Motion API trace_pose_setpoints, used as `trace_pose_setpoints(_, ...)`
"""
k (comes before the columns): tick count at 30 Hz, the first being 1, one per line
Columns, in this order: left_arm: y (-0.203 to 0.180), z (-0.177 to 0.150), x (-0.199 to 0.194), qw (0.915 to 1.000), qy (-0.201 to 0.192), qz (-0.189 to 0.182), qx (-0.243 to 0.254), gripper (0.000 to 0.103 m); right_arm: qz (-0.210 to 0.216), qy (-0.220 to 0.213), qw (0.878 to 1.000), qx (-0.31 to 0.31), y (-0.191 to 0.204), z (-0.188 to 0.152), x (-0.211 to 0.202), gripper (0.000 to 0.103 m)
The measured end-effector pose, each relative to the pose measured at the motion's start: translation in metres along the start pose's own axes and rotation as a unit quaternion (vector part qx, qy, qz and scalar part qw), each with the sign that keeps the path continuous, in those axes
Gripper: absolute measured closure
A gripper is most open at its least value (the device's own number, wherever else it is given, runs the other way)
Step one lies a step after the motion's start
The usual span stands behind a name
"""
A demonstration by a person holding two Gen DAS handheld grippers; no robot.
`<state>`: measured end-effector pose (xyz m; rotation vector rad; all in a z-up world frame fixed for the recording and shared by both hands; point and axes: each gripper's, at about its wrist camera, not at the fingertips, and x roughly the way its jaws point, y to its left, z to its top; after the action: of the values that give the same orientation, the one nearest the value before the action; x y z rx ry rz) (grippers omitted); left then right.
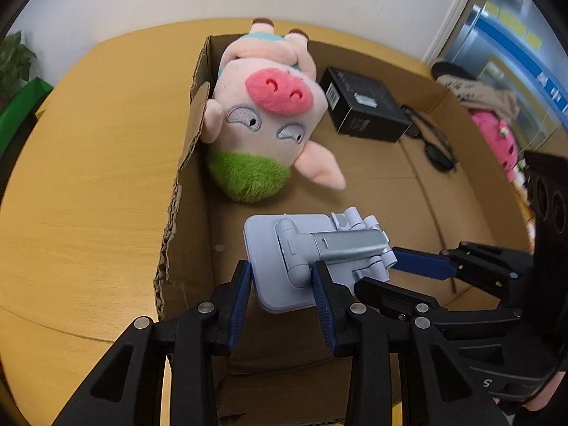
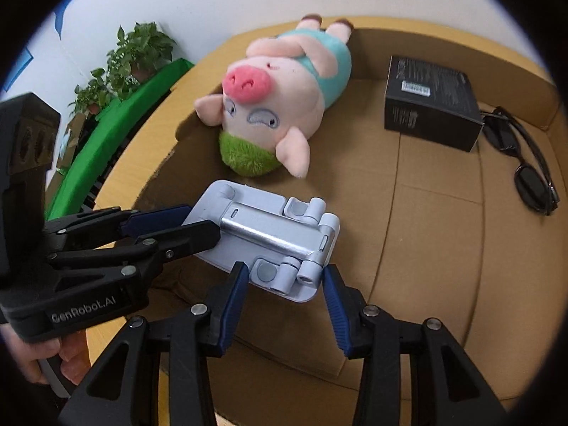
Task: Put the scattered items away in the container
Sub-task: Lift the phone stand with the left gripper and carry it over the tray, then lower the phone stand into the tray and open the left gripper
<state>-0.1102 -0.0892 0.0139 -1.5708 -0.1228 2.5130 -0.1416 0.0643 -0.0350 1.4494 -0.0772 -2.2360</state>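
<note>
A grey folding phone stand (image 1: 269,245) (image 2: 269,227) hangs low over the floor of the open cardboard box (image 1: 390,184) (image 2: 426,248), held at both ends. My left gripper (image 1: 282,284) (image 2: 202,223) is shut on the stand's base plate end. My right gripper (image 2: 284,277) (image 1: 378,271) is shut on its hinged end. Inside the box lie a pink plush pig (image 1: 269,117) (image 2: 280,96), a black carton (image 1: 365,106) (image 2: 429,106) and dark sunglasses (image 1: 436,149) (image 2: 532,184).
The box sits on a round wooden table (image 1: 88,177). Its left wall (image 1: 184,213) has a torn edge. A pink plush (image 1: 497,142) lies outside the box on the right. Potted plants (image 2: 138,53) and a green board stand beyond the table.
</note>
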Motion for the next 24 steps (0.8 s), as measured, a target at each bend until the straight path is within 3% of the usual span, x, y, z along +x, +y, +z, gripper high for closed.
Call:
trace_pose_setpoints(12,-0.002,0.003,0.004,0.9991,0.028,0.028,0.014,0.068,0.018,0.031,0.999,0.023,-0.006,0.000,0.012,0.060)
trace_pose_setpoints(15,0.000,0.006,-0.002,0.9996,0.020,0.022,0.000,0.063,0.030,0.014,0.999,0.028,-0.011,-0.001,0.001,0.059)
trace_pose_setpoints(18,0.001,0.003,-0.028,0.9993,-0.026,0.024,-0.008,0.051,0.013,-0.017,1.000,0.010,-0.008,-0.005,-0.024,0.048)
trace_pose_setpoints(20,-0.002,-0.004,-0.059,0.9950,-0.082,0.054,-0.021,0.037,-0.015,-0.049,0.999,-0.005,-0.007,-0.014,-0.051,0.041)
trace_pose_setpoints(22,-0.014,-0.018,-0.095,0.9845,-0.154,0.081,-0.021,0.023,-0.061,-0.084,0.994,-0.013,-0.003,-0.031,-0.085,0.032)
trace_pose_setpoints(24,-0.027,-0.033,-0.120,0.9748,-0.205,0.085,-0.018,0.007,-0.091,-0.124,0.988,-0.024,0.001,-0.048,-0.116,0.027)
